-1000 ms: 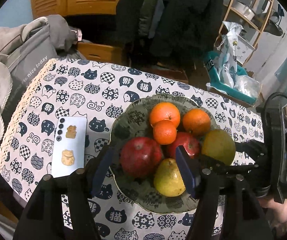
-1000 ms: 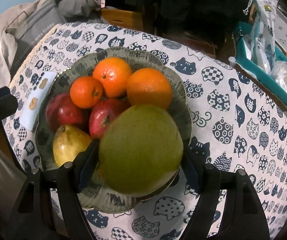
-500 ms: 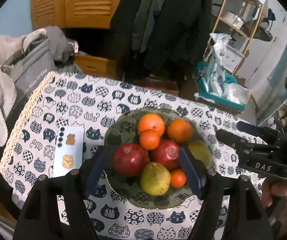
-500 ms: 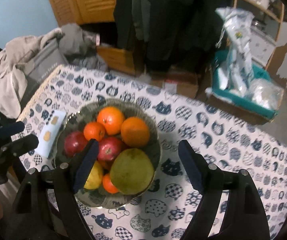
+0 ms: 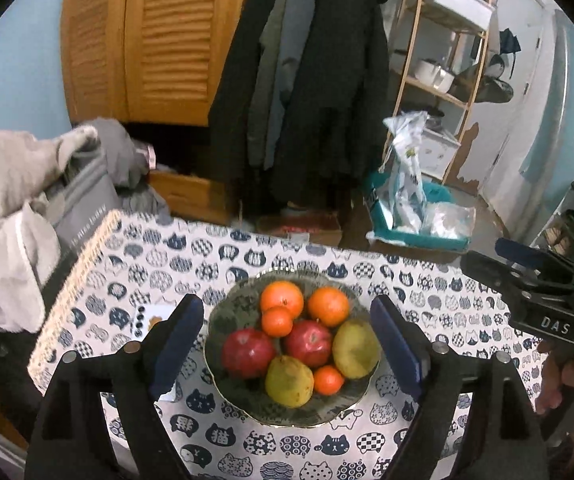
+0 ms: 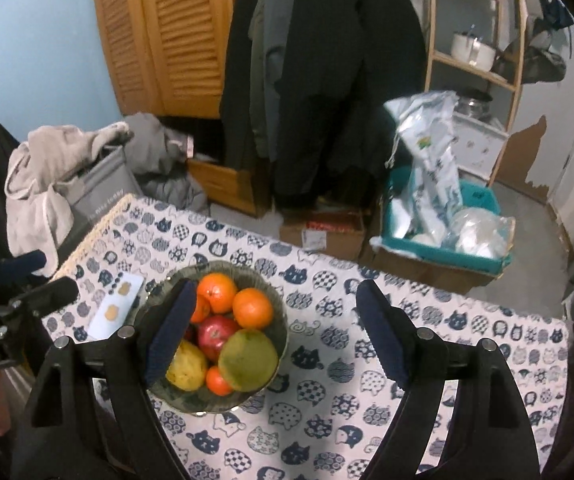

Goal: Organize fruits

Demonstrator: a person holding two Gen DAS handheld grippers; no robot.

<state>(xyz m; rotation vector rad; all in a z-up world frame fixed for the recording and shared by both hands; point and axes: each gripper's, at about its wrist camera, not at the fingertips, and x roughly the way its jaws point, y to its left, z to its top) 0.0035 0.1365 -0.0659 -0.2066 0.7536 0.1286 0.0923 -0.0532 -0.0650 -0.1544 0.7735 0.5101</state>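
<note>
A dark patterned plate (image 5: 247, 400) on the cat-print tablecloth holds several fruits: two red apples (image 5: 247, 353), oranges (image 5: 282, 298), a yellow pear (image 5: 289, 380) and a green mango (image 5: 355, 348). The plate also shows in the right wrist view (image 6: 279, 320), with the mango (image 6: 249, 360) at its near right. My left gripper (image 5: 291, 356) is open and empty, held back above the plate. My right gripper (image 6: 275, 336) is open and empty, raised above the table to the plate's right. It appears in the left wrist view (image 5: 527, 276) at the right edge.
A white phone (image 6: 115, 312) lies on the cloth left of the plate. A grey bag with clothes (image 5: 27, 184) stands off the table's left edge. A teal bin with plastic bags (image 6: 443, 220), hanging coats and a wooden shelf stand beyond the far edge.
My right gripper has let go of the mango, which now lies on the plate, and has pulled up and back. My left gripper has also drawn back and up from the plate.
</note>
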